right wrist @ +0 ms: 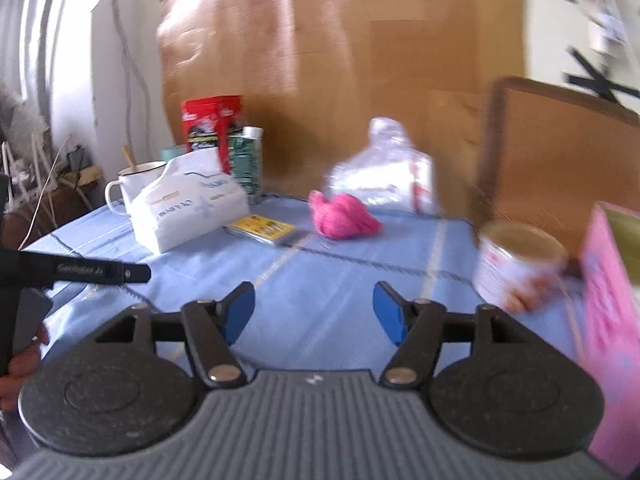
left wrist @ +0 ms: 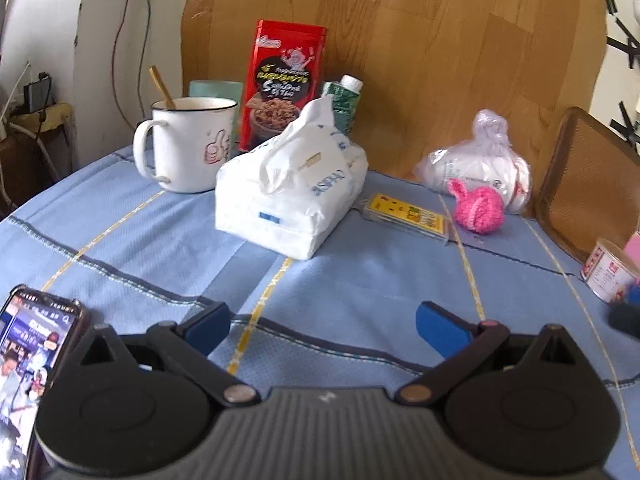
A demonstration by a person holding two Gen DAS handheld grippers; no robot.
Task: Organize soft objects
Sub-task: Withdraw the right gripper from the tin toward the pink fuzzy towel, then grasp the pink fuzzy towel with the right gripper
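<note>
Table: we've got a blue tablecloth (left wrist: 360,280) with yellow and dark stripes, and stuff crowded along the far edge against a wooden board (left wrist: 400,40).

Mug: white enamel mug (left wrist: 188,144), far left, handle facing left, with a wooden stick (left wrist: 162,86) leaning out of it. Can't see if there's any liquid in it.

Tissue pack: white soft tissue pack (left wrist: 288,196) just right of the mug, a tissue poking up out of the top. Its long axis runs from near-left to far-right in the left wrist view.

Behind it: red snack box (left wrist: 286,80) standing upright, green carton (left wrist: 344,104) with a white cap right beside it.

Plastic bag: clear bag (left wrist: 480,160) knotted at the top, something white inside, far right.

Pink knit toy: pink knit toy (left wrist: 478,208) sits right in front of the bag, touching it as far as we can tell, ears pointing up-left. The right view is too blurry for detail.

Cards: yellow flat pack (left wrist: 408,216) between the tissue pack and the toy.

Tin: round tin (right wrist: 520,264) near the right edge, next to a pink box (right wrist: 612,320).

Phone: lit phone (left wrist: 28,360) at near left.

Left gripper (left wrist: 320,330): jaws wide apart, nothing in them.

Right gripper (right wrist: 314,312): also spread, empty.
</note>
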